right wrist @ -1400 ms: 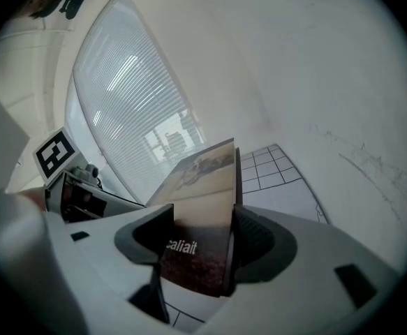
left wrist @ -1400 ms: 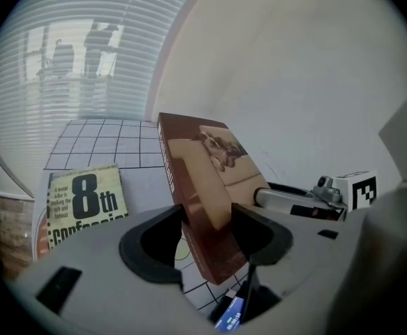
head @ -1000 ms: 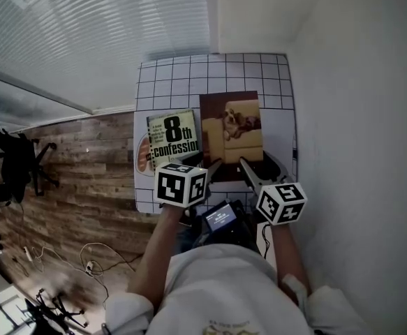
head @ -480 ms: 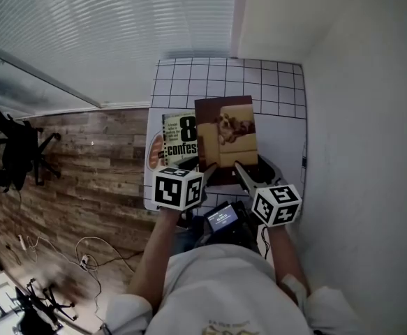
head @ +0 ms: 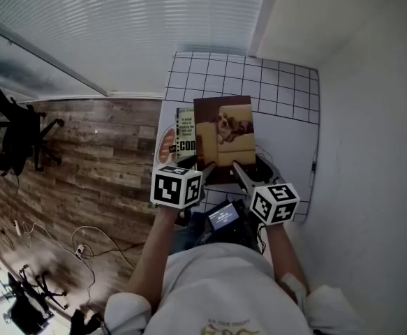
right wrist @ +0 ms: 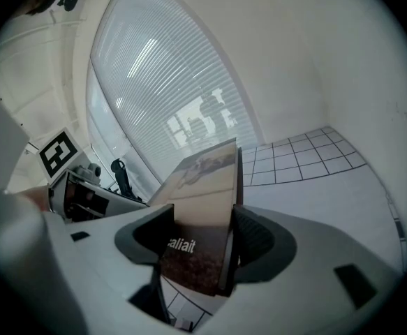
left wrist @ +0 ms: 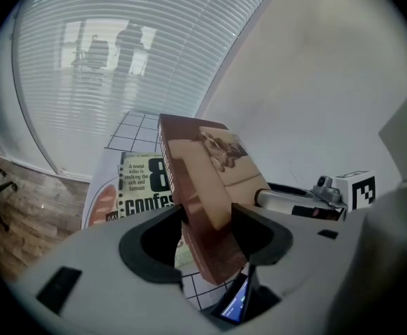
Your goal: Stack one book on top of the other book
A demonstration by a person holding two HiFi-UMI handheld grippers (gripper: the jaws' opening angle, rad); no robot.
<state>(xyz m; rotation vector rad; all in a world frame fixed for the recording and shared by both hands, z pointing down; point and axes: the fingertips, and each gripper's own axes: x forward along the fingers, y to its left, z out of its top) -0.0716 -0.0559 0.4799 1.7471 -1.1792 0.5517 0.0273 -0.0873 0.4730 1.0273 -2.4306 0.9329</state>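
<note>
Books, two: left gripper (left wrist: 206, 218) and right gripper (right wrist: 202, 232) clamp brown book (head: 224, 135).

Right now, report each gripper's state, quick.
Left gripper: shut on the brown book.
Right gripper: shut on the same brown book.

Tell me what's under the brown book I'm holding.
The 8th Confession book lies beneath the brown book; only its left part shows. Its right side is covered.

White gridded table (head: 287, 145), one yellow-covered book (head: 186, 142) flat on it
</note>
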